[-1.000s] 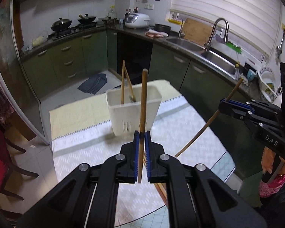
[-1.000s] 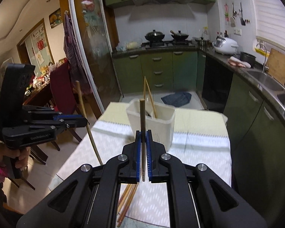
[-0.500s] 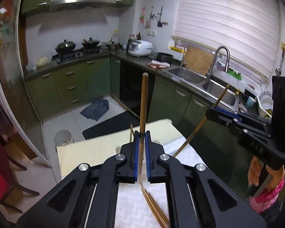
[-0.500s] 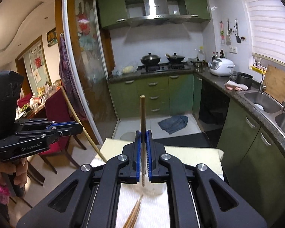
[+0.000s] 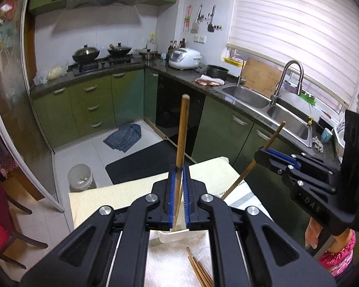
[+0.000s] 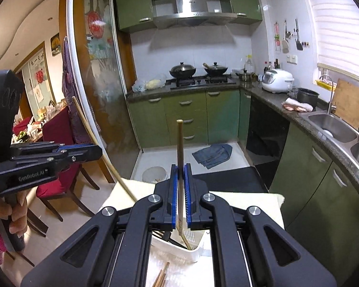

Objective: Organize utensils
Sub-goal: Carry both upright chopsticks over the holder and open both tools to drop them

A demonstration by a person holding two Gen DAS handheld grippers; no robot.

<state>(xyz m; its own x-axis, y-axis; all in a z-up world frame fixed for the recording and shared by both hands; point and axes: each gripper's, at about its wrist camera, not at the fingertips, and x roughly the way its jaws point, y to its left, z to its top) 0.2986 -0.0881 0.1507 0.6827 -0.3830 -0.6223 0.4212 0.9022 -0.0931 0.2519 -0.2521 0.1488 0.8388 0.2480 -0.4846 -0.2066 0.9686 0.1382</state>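
Observation:
In the left wrist view my left gripper (image 5: 178, 167) is shut on a wooden chopstick (image 5: 183, 124) that stands nearly upright between the blue pads. Its lower end is above the rim of the white utensil holder (image 5: 177, 235), which is mostly hidden under the jaws. At the right, the right gripper (image 5: 259, 154) grips a slanted chopstick (image 5: 274, 135). In the right wrist view my right gripper (image 6: 181, 174) is shut on its chopstick (image 6: 179, 141), over the holder (image 6: 179, 246), which has utensils in it. The left gripper (image 6: 99, 151) shows at the left with its chopstick (image 6: 91, 131).
Several loose chopsticks (image 5: 199, 271) lie on the white patterned cloth in front of the holder, and a yellow mat (image 5: 131, 191) covers the table's far end. Beyond are a small bin (image 5: 80, 179), a blue rag (image 5: 124, 137) on the floor, green cabinets, a sink (image 5: 246, 94) and a red chair (image 6: 59, 172).
Both grippers rose and moved forward over the table with their chopsticks. The white holder, earlier ahead of the fingers, now sits beneath them. Both grips stayed shut.

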